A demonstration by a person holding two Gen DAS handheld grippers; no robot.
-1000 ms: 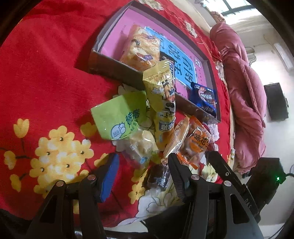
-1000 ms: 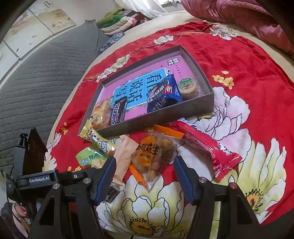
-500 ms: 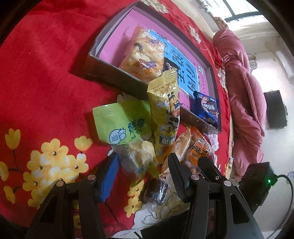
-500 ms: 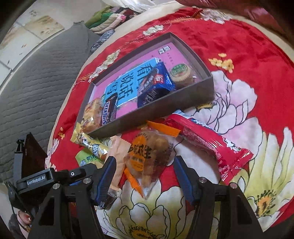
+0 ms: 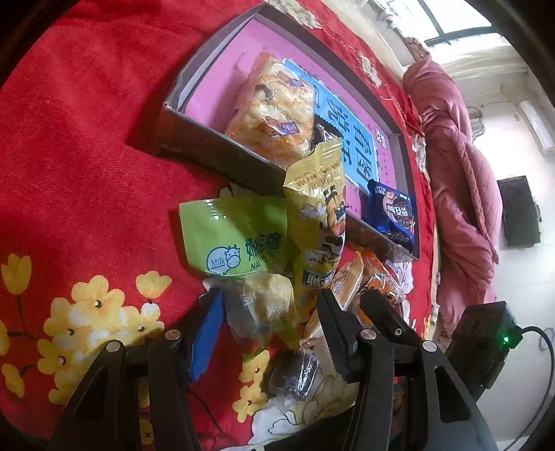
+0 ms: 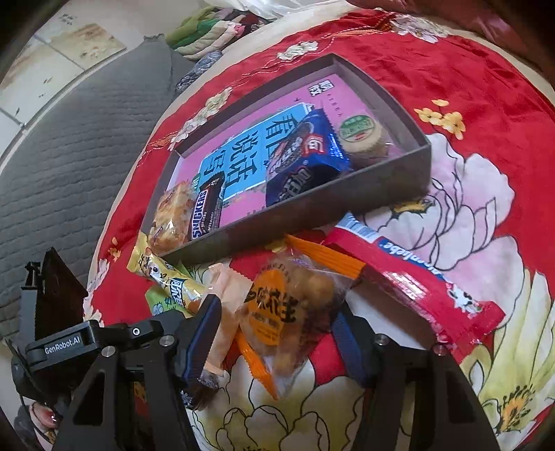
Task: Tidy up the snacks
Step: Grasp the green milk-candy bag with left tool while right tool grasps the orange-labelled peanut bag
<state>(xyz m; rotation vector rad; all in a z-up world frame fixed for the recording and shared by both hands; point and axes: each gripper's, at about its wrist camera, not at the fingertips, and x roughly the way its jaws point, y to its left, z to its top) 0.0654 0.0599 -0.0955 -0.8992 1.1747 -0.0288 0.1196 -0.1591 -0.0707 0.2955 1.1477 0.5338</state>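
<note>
orange peanut packet [image 6: 277, 315] sits between the closing right claw [image 6: 277, 333]; left claw [image 5: 270, 322] gapes.

surface: red floral cloth [image 6: 485, 69] | on it: grey box [image 6: 381, 180], loose snack pkts [image 5: 236, 239]

The left gripper [image 5: 269, 322] hovers with jaws apart around a clear yellow snack packet [image 5: 263, 305].

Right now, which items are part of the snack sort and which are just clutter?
Job: box; orange peanut pack between the closing right claw; red wrapper; green milk packet; yellow packet.
Clutter: grey quilted mat; folded clothes; pink duvet.
</note>
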